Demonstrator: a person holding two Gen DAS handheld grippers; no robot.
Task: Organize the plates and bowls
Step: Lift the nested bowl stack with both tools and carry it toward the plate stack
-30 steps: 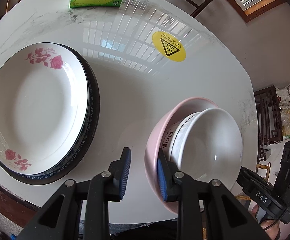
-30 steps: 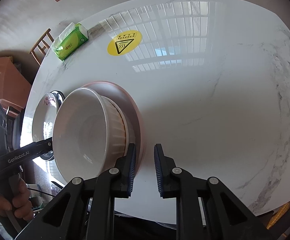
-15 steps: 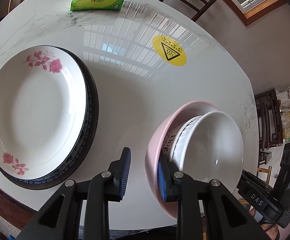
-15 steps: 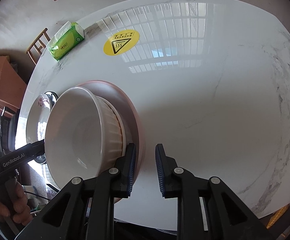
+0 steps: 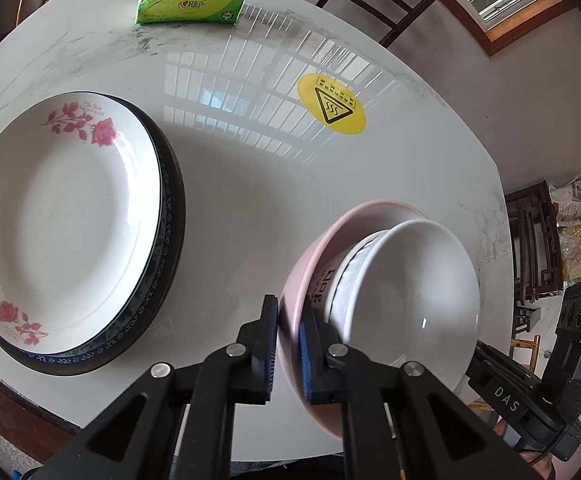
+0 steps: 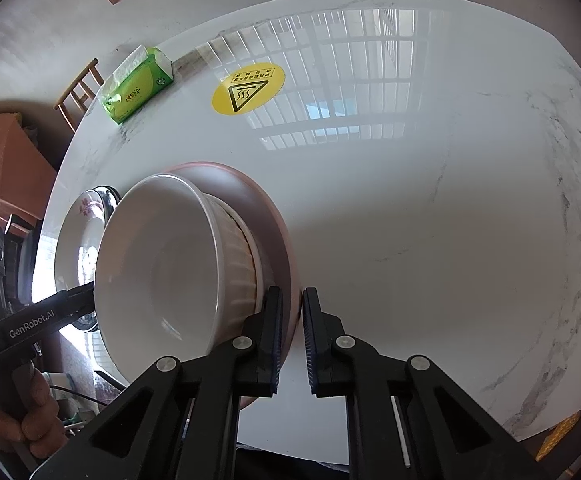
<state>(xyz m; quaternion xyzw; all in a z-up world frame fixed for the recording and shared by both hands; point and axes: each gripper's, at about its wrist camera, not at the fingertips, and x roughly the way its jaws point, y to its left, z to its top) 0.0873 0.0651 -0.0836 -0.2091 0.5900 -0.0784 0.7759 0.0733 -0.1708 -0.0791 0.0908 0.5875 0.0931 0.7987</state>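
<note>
A white bowl (image 5: 410, 300) is nested in the pink bowl (image 5: 310, 256) on the counter (image 5: 250, 184) — the pink rim is clamped by both the left tongs (image 5: 288, 344) and right tongs (image 6: 290, 340), just closed. A rose plate (image 5: 62, 220) is stacked on a dark plate (image 5: 170, 216) beside them.

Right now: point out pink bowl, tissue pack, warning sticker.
pink bowl (image 5: 322, 248), left wrist view, outer rim.
tissue pack (image 5: 190, 6), left wrist view, green front face.
warning sticker (image 6: 248, 93), right wrist view, yellow centre.
</note>
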